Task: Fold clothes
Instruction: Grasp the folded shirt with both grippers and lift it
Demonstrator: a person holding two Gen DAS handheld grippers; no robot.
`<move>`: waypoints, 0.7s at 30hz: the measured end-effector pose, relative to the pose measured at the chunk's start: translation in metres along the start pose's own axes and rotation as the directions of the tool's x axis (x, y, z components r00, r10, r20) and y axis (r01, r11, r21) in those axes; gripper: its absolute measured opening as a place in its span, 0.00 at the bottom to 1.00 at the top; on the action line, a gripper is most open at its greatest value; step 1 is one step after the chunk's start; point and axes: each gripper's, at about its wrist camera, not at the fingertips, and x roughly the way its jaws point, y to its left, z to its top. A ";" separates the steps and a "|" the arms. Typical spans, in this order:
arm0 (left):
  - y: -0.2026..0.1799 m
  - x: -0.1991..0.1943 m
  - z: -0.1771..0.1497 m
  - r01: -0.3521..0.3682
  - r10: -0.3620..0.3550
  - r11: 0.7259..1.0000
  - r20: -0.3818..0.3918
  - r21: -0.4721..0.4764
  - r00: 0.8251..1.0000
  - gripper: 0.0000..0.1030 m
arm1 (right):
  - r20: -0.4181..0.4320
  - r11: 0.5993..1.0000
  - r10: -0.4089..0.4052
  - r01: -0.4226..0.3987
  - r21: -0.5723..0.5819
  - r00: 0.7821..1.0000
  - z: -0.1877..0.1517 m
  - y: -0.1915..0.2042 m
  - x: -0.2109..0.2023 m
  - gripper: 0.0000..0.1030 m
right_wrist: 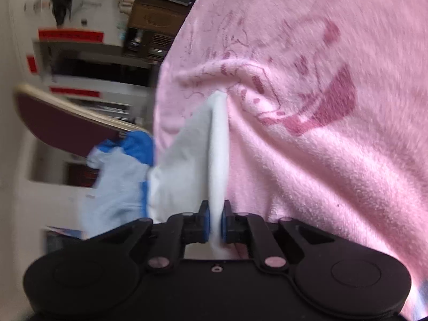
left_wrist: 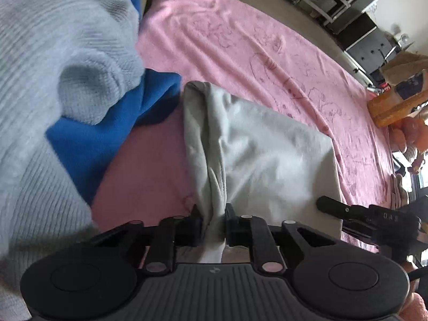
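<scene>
A pale grey-white garment lies on the pink printed blanket. My left gripper is shut on a bunched edge of it near the camera. My right gripper is shut on another edge of the same white garment, which stands up as a thin fold from the jaws. The right gripper's black body shows at the right of the left wrist view, beside the garment's near corner.
A light grey ribbed knit and a blue fleece garment are heaped at the left on the blanket; they also show in the right wrist view. Shelving and orange items stand beyond the bed. A board juts out left.
</scene>
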 end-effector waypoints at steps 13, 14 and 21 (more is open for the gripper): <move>-0.101 -0.108 -0.040 0.030 -0.102 0.972 0.304 0.232 0.947 0.09 | 0.347 0.795 -0.182 0.345 -0.498 0.920 -0.057 0.151 -0.101 0.05; -0.114 -0.118 -0.043 0.043 -0.127 0.966 0.326 0.254 0.937 0.09 | 0.374 0.786 -0.175 0.358 -0.504 0.911 -0.059 0.158 -0.120 0.05; -0.237 -0.150 -0.065 0.193 -0.356 0.891 0.366 0.412 0.860 0.09 | 0.579 0.739 -0.172 0.493 -0.459 0.797 -0.072 0.174 -0.258 0.05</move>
